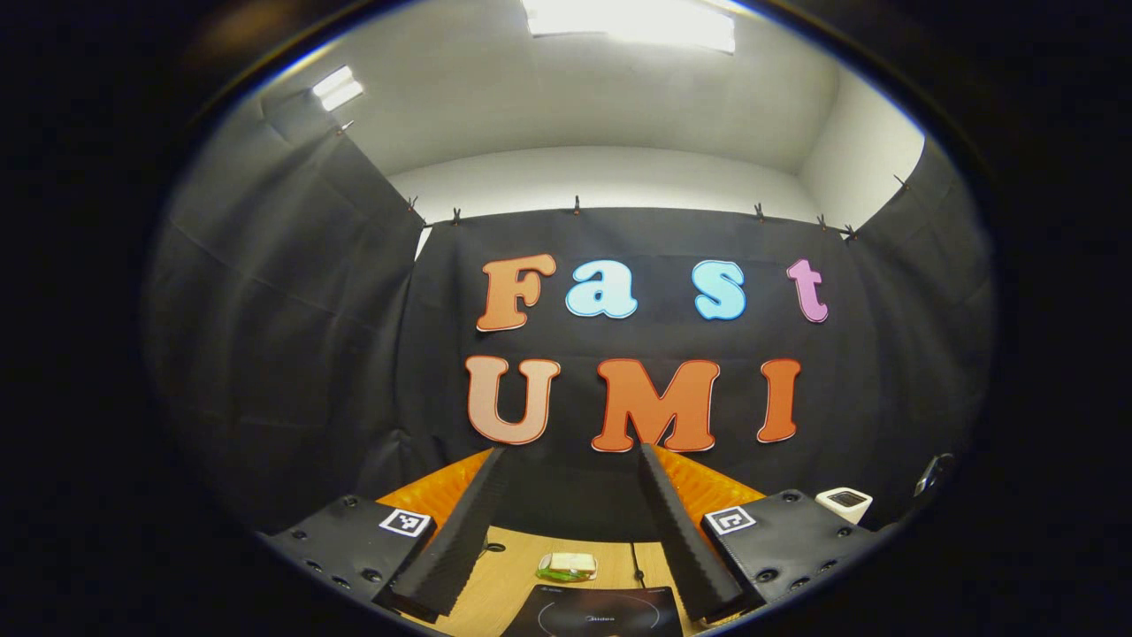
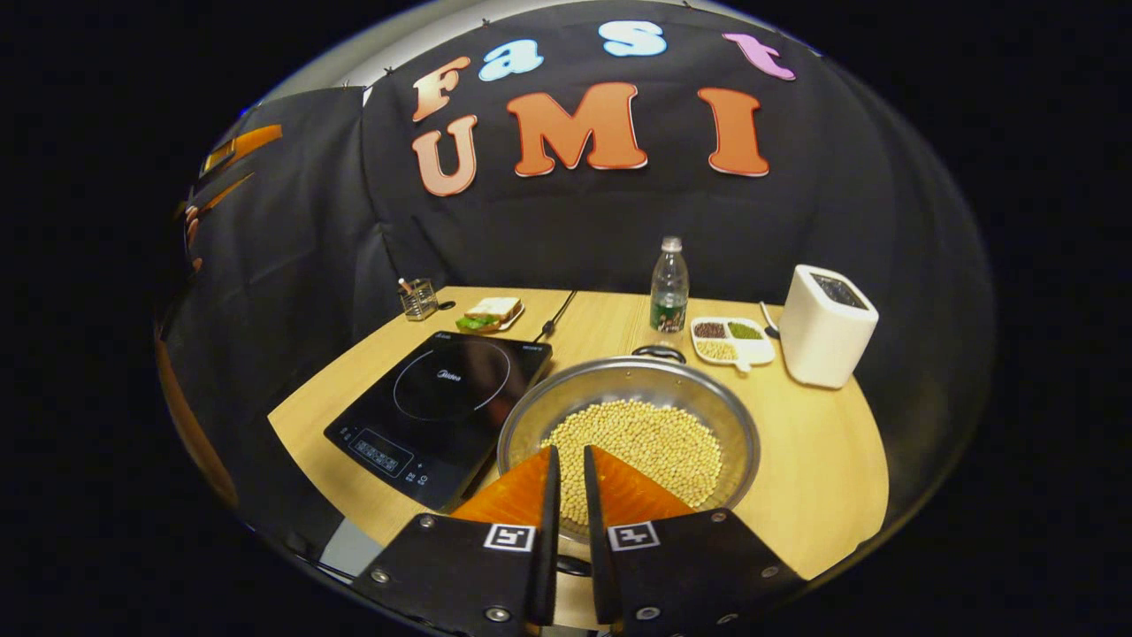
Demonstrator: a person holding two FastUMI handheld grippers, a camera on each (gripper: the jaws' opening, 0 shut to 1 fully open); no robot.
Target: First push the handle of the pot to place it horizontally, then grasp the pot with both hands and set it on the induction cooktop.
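Wooden counter point(image 2: 814, 478) carries everything, its pale top curving away toward the cloth wall. Largest on it is the cooktop point(image 2: 442, 402), a flat dark slab lying at the left of the right gripper view; its near edge also shows low in the left gripper view point(image 1: 597, 615). Just beside the cooktop, to its right, sits the pot point(image 2: 632, 425), a wide steel bowl holding a layer of pale beans point(image 2: 646, 442). One small dark handle point(image 2: 659, 353) shows at the pot's far rim. The pot rests on the counter, off the cooktop.

Right of the pot stands a white bin point(image 2: 824, 326), upright. Behind the pot is a bottle point(image 2: 669, 287), upright, and between the bottle and the bin lies a small divided dish point(image 2: 732, 341) of dark, green and pale grains. A sandwich point(image 2: 492, 312) on a plate lies behind the cooktop, with a little wire holder point(image 2: 418, 298) just left of it.

The right gripper point(image 2: 566, 460) is nearly closed, only a narrow slit between its fingers, tips over the pot's near rim above the beans; it grips nothing. The left gripper point(image 1: 570, 456) is raised and wide open, holding nothing, with the sandwich point(image 1: 569, 566) showing between its fingers.
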